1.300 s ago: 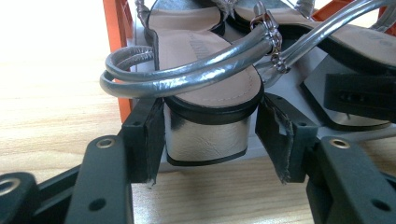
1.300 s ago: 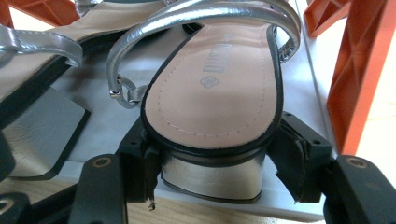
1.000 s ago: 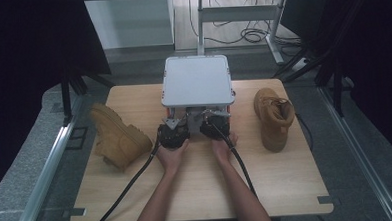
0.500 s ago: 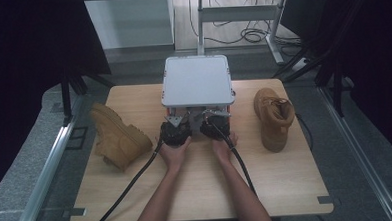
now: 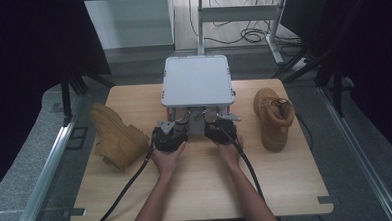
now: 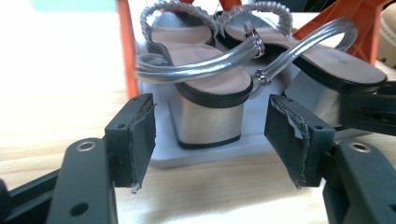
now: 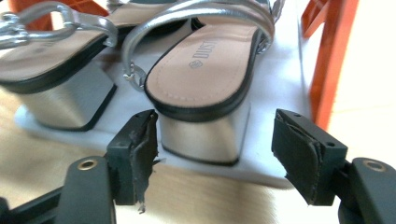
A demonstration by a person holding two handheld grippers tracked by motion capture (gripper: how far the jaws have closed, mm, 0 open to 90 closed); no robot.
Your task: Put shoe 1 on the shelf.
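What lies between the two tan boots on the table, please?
In the high view, between the left boot and right boot stands the small white-topped rack, with both tools at its front.

Both forearms come in from the near edge, side by side and close together. The left hand-held gripper (image 5: 177, 125) and the right hand-held gripper (image 5: 215, 120) point forward, away from the person; each has its jaws spread wide, having just been opening, pads pressing on nothing

high view: dim, dark edges | gripper views: bright, overexposed background, foreground blur
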